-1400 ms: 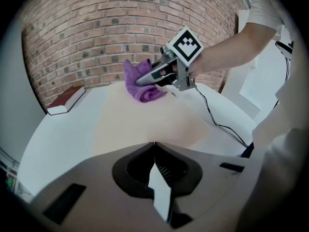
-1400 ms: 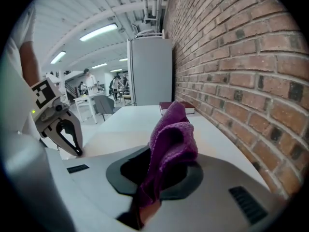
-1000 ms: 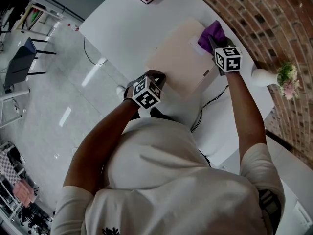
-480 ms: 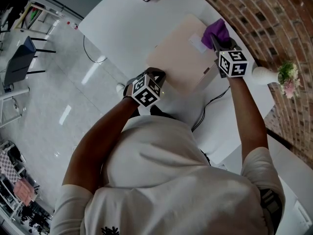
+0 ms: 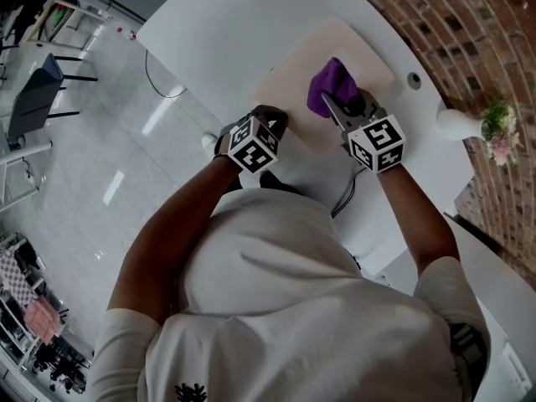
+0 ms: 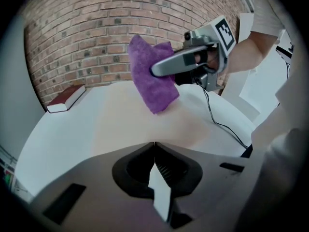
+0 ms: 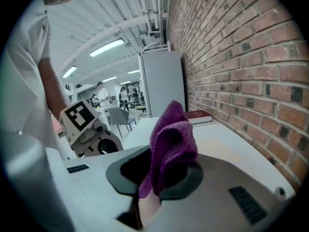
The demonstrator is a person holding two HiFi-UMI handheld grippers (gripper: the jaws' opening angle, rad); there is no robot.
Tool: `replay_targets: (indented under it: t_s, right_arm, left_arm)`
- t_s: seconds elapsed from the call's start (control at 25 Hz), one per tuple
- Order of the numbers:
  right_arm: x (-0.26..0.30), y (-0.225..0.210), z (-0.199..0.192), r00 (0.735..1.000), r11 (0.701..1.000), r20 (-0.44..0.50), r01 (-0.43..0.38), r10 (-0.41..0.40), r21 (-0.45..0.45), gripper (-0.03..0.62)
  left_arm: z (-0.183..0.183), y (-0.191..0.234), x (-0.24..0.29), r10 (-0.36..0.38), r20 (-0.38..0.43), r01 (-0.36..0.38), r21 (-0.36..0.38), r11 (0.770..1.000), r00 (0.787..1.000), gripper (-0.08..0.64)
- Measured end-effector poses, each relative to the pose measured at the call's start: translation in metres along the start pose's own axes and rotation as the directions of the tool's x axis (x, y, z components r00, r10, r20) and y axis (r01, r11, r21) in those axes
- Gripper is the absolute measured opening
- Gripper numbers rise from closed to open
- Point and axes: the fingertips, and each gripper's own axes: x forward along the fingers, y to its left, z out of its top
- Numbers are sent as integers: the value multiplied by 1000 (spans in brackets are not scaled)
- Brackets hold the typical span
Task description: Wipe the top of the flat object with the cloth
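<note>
**Two grippers over one board.** A beige flat board (image 5: 289,90) lies on the white desk (image 5: 209,32), towards its brick-wall side.

The right gripper (image 5: 333,105) is clamped on a purple cloth (image 5: 331,80). The cloth hangs as a bunched fold over the board's middle. Its lowest corner is at or just above the surface, and the left gripper view does not settle which.

The left gripper (image 5: 273,117) sits at the board's near edge. Its jaws are together and nothing is visible between them. It may be steadying the board, but whether it presses on it cannot be told.

A cable (image 5: 343,195) runs off the desk's near edge beside the board. A vase (image 5: 456,126) stands at the desk's right edge, and a book (image 6: 65,99) lies at the far edge.

**Likely risks:**
- Only a narrow pinch of cloth is held, so friction during a stroke could pull it free.
- With the cloth bunched, little fabric meets the surface, and a low pass could bring the hard jaw tips down onto the board.
- If the left gripper bears no weight, the board could slide with the stroke.
- A wide sweep to the right could reach the cable or the vase.
</note>
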Motion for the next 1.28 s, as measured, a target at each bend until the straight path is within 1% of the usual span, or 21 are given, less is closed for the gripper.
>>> replay_targets:
  t_s: [0.2,0.28,0.36,0.52,0.68,0.8,1.04,1.28]
  right_arm:
    - [9,56,-24,991,992,-46,-121,122,31,77]
    - [13,67,-30,989,990,-56,-138,140,37,77]
    - [18,66,-35,989,991,-65,-130,132,31,77]
    - [22,40,-43,994,998,-82,-68,67,-8,77]
    - [17,-7,-49,995,999,-92,22,-25,-34,77]
    - [11,-45,-52,990,994,-95,96,-100,-46,77]
    - [-1,-118,-45,966,969,-84,240,-244,-52,77]
    - [-9,-175,-43,936,940,-96,332,-338,-75,77]
  left_arm:
    - [0,1,-2,0,9,0,-6,1000,1000,25]
    - [-1,1,-3,-1,9,2,-10,1000,1000,25]
    - [-3,0,-3,-5,4,5,-13,1000,1000,25]
    - [-1,1,-5,4,13,-4,-4,1000,1000,25]
    - [-1,1,-3,6,12,-6,-5,1000,1000,25]
    - [0,0,-2,7,13,-7,-4,1000,1000,25]
    - [0,1,-2,5,10,-5,-3,1000,1000,25]
    - [1,-1,0,3,5,-3,-1,1000,1000,25]
